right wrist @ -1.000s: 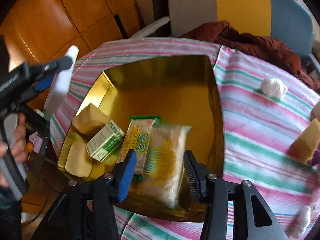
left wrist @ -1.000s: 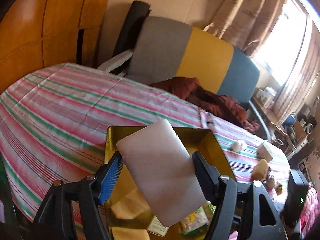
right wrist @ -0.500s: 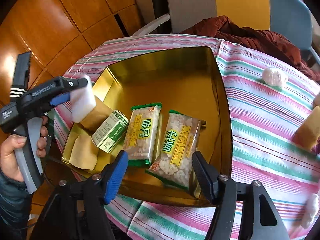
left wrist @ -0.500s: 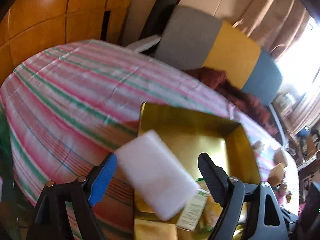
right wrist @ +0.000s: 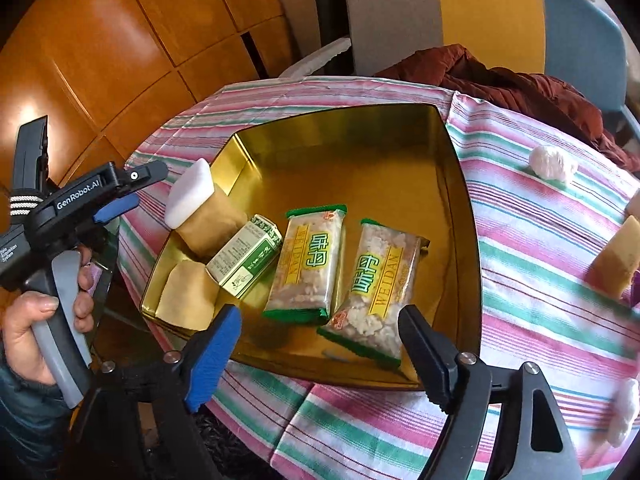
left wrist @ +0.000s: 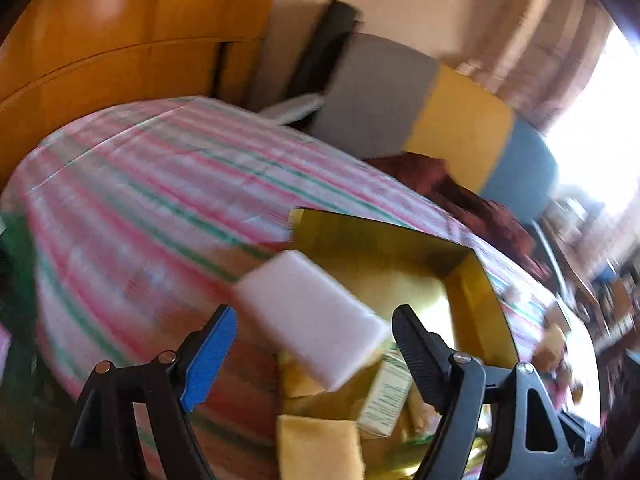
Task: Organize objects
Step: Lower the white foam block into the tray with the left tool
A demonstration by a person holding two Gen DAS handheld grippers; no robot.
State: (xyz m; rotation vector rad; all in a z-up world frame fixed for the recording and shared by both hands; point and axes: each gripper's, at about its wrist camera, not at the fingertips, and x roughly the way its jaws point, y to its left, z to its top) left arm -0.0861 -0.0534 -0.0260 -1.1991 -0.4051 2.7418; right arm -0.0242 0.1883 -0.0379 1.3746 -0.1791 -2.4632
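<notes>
White sponge [left wrist: 308, 316] released into gold tray [right wrist: 460, 216]

Shiny gold metal tray [right wrist: 460, 216], mirror-glossy walls. Two snack packets [right wrist: 308, 264] in slick clear plastic. Matt white foam block [right wrist: 190, 196] at the left rim. Woven striped tablecloth [right wrist: 540, 248], soft and creased. Far-left wood panels [right wrist: 120, 40], polished, glaring.

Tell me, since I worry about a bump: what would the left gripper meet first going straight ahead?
Probably the white rectangular sponge block, lying just ahead of the open left gripper on a tan sponge in the gold square tin; blur leaves depth uncertain.
</notes>
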